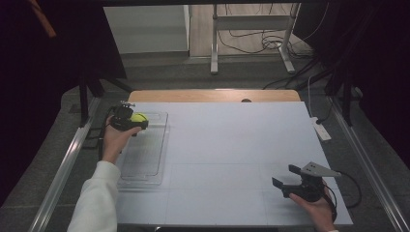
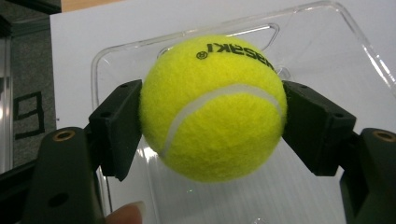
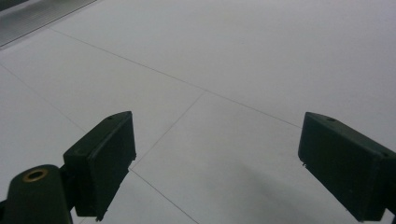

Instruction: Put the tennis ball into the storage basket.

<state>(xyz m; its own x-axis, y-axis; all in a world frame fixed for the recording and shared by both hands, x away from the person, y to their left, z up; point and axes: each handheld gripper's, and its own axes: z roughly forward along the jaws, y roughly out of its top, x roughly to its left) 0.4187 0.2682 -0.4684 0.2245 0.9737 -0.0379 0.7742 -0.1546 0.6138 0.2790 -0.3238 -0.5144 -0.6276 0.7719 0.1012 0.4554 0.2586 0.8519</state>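
Note:
A yellow tennis ball (image 2: 212, 107) with black lettering sits pinched between both black pads of my left gripper (image 2: 212, 126), which is shut on it. In the high view that left gripper (image 1: 135, 121) holds the ball (image 1: 139, 117) over the far end of a clear plastic tray (image 1: 145, 154) at the table's left side. Through the left gripper view the tray's rim (image 2: 100, 60) curves behind the ball. My right gripper (image 1: 285, 176) rests near the front right of the table, jaws wide apart with nothing between them; its pads (image 3: 105, 156) frame bare white tabletop.
The white table surface (image 1: 232, 145) stretches between the two hands. A wooden strip (image 1: 212, 95) borders the far edge. A small white device (image 1: 321, 129) lies at the right edge. Metal rails flank both sides, and a stand with cables is on the floor beyond.

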